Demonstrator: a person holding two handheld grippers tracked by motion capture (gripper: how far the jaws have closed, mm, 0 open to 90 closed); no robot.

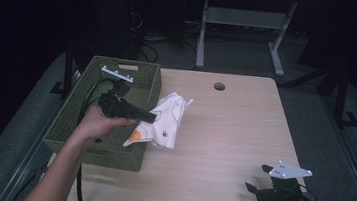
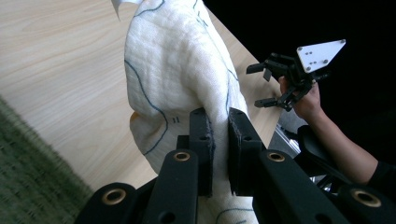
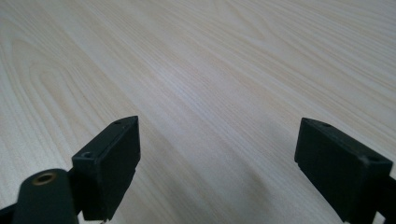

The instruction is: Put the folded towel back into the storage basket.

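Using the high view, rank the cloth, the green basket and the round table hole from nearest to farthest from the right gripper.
1. Cloth: left of centre on the table, pinched by the left gripper; nearest to the right gripper.
2. Round table hole: near the far edge, a little farther off.
3. Green basket: at the table's left edge, farthest.

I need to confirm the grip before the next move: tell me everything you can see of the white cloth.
The white cloth looks like soft woven cotton, printed with thin dark lines, small dark marks and an orange patch at its lower corner. It is bunched and crumpled, not folded. The left gripper is shut on a fold of it, and the cloth hangs beside the right wall of the green basket, over the wooden table.
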